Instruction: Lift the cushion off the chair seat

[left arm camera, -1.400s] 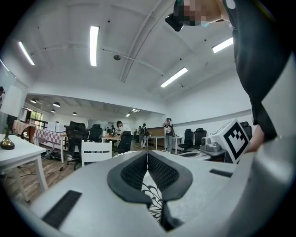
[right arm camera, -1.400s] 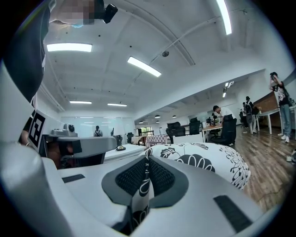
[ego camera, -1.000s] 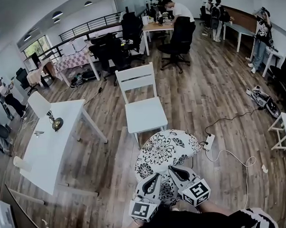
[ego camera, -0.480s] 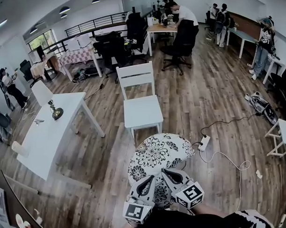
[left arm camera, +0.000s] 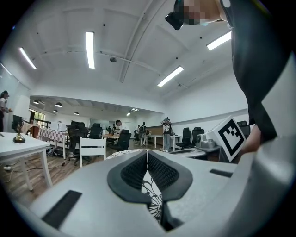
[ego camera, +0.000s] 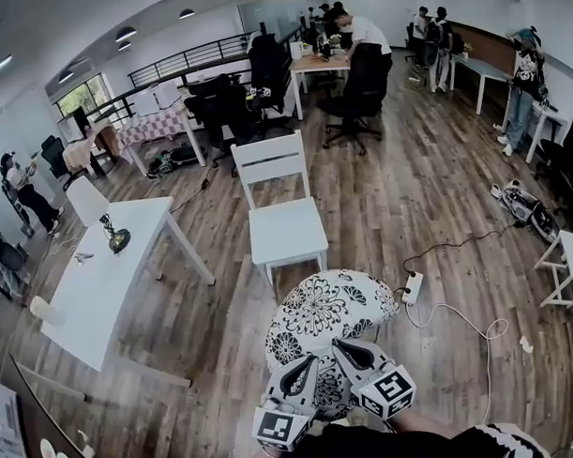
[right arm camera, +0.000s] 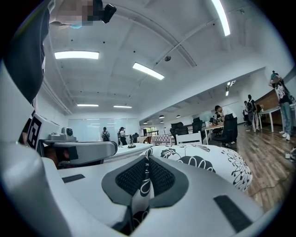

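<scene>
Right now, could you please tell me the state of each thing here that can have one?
Round white cushion with black flower print: off the seat, held at its near edge by both grippers.
White wooden chair: upright, seat bare.
Left gripper: shut on the cushion's edge.
Right gripper: shut on the cushion's edge.

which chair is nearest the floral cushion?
The white slat-back chair with the bare seat, just beyond the cushion. The black office chairs stand far back by the desks; another white chair is behind the table.
</scene>
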The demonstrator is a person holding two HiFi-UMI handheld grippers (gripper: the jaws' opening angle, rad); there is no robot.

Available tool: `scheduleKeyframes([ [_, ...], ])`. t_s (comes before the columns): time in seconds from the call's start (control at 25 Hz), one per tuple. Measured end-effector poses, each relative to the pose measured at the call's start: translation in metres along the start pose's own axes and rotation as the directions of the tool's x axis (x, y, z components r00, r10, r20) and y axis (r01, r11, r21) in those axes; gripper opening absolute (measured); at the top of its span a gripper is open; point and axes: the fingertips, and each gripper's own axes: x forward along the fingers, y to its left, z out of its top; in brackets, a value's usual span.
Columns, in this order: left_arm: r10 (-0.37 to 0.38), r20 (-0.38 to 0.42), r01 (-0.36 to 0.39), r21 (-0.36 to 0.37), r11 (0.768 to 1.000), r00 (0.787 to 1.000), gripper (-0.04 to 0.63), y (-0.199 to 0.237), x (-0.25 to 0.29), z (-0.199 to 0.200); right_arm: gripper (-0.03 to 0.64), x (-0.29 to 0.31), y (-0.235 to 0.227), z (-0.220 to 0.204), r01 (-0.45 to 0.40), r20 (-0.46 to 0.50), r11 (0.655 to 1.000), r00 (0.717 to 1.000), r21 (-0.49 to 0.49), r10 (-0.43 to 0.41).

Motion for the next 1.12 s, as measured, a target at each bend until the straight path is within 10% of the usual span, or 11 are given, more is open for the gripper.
scheduleKeyframes([
  [1.12,0.025,-0.004,-0.025,-0.024,0.999,1.0,0.005,0.01,-0.02,0.002,0.032,0.002,0.024,-0.002,-0.027,-0.041,0.997,0.999,-0.067,0.024],
])
